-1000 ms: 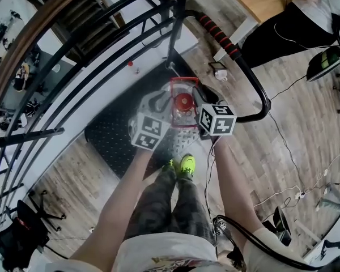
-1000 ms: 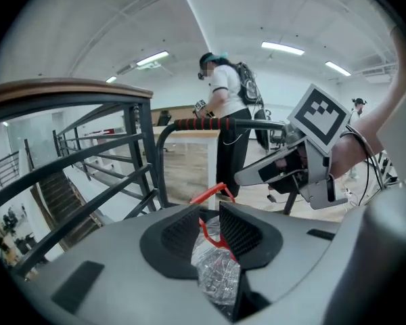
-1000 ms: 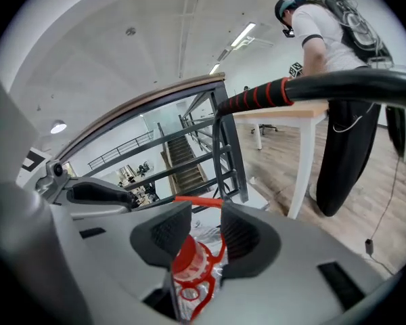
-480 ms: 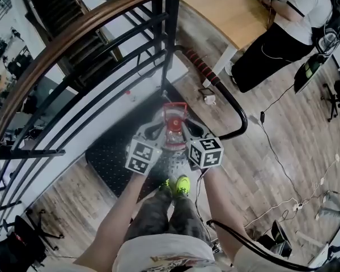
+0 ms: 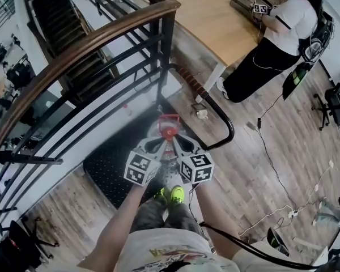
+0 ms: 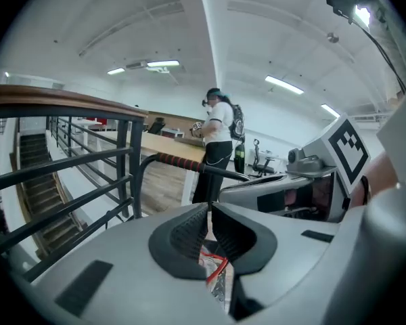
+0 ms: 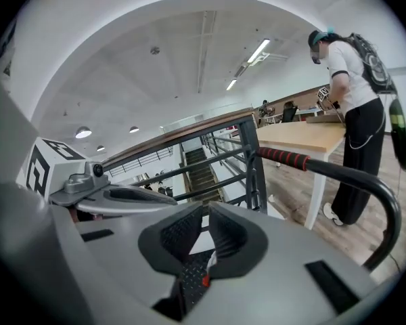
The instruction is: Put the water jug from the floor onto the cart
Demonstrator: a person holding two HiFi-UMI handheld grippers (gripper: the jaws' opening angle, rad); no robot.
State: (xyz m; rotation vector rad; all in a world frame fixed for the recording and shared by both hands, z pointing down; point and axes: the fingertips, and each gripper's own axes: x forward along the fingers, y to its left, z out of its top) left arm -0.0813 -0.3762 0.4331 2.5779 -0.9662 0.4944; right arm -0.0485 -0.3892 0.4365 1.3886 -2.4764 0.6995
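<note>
— Where is the water jug (image 5: 168, 134)?
— It hangs upright over the cart (image 5: 105, 164) deck. Jaws of the left gripper (image 5: 158, 145) and right gripper (image 5: 179, 145), equally near, are closing on its red handle (image 5: 168, 119).

Wood-plank floor (image 5: 255, 174), black stair railing (image 5: 168, 55) (wooden handrail (image 5: 153, 11)), pale table (image 5: 215, 10), ceiling striplights (image 6: 164, 63)

Bright, even indoor light from ceiling strip lights (image 6: 164, 63). Shadows faint. Heavy fisheye bend and black corners in both gripper views. Head view slightly soft.
</note>
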